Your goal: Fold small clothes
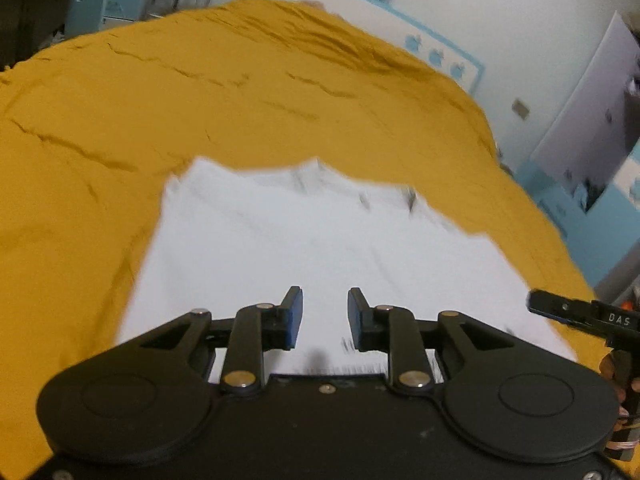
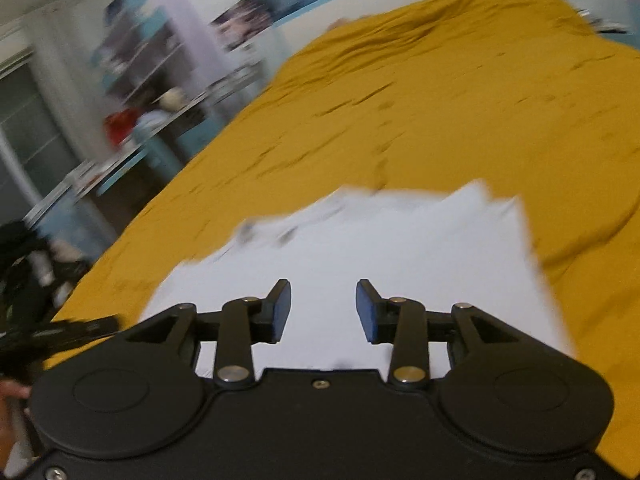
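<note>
With the white garment lying flat at lower centre on the mustard bedspread, the left hand-held gripper and right hand-held gripper hovered empty, jaws apart, apparently between folds; regripping an edge likely came next.

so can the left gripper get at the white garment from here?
Probably yes: the left gripper is open and empty right over the white garment, spread on the yellow bedcover, with nothing between.

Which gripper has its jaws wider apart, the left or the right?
The right gripper: its gap looks wider than the left gripper's. Both are open and empty above the white garment.
</note>
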A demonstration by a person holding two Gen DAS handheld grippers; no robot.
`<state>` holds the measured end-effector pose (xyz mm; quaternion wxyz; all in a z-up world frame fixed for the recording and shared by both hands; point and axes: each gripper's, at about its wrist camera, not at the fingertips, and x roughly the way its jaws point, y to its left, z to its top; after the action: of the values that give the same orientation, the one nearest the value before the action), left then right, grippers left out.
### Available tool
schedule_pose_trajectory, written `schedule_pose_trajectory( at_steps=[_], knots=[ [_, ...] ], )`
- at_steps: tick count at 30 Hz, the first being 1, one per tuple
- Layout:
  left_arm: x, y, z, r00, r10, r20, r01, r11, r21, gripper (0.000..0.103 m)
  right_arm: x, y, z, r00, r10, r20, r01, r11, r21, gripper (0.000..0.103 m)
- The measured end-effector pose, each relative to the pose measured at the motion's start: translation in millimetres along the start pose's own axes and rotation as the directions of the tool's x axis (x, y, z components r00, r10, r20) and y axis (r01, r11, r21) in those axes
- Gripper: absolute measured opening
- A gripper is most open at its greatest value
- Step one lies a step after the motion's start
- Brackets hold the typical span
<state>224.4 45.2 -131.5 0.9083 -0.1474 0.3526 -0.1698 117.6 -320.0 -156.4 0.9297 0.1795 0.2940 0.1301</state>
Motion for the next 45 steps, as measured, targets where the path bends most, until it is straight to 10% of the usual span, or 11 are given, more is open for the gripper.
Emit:
schedule_pose_trajectory(
  at_steps=[11,16,25,32,38,45],
  knots=[
    [-60,67,-49,0.986,0.16,-0.041,-0.164,0.975,-0.15,0.029,-43,-54,-54,0.972,-0.225,-0.067,0.233,0.958,0.167,0.036],
    [-67,78,-57,0.99,0.133,-0.05,-0.139,0.977,-0.158,0.028,-77,-97,-63,0.972,-0.23,-0.054,0.235,0.918,0.318,0.033],
    [-69,52,-26,0.998,0.057,-0.012,-0.058,0.982,-0.18,0.029,-77,-55,-50,0.961,-0.257,-0.106,0.277,0.912,0.301,0.041],
    [-33,30,-16,0.999,-0.006,-0.041,0.0,0.991,-0.132,0.031,9,28,30,0.997,-0.081,0.001,0.08,0.986,0.147,0.041],
    [-2,39,-43,0.991,0.009,-0.136,-0.024,0.993,-0.113,0.037,119,38,63,0.999,-0.028,-0.023,0.033,0.963,0.267,0.041],
    [-5,47,-42,0.99,-0.031,-0.138,0.011,0.99,-0.138,0.037,188,33,67,0.985,-0.157,-0.071,0.171,0.943,0.284,0.044]
  ],
)
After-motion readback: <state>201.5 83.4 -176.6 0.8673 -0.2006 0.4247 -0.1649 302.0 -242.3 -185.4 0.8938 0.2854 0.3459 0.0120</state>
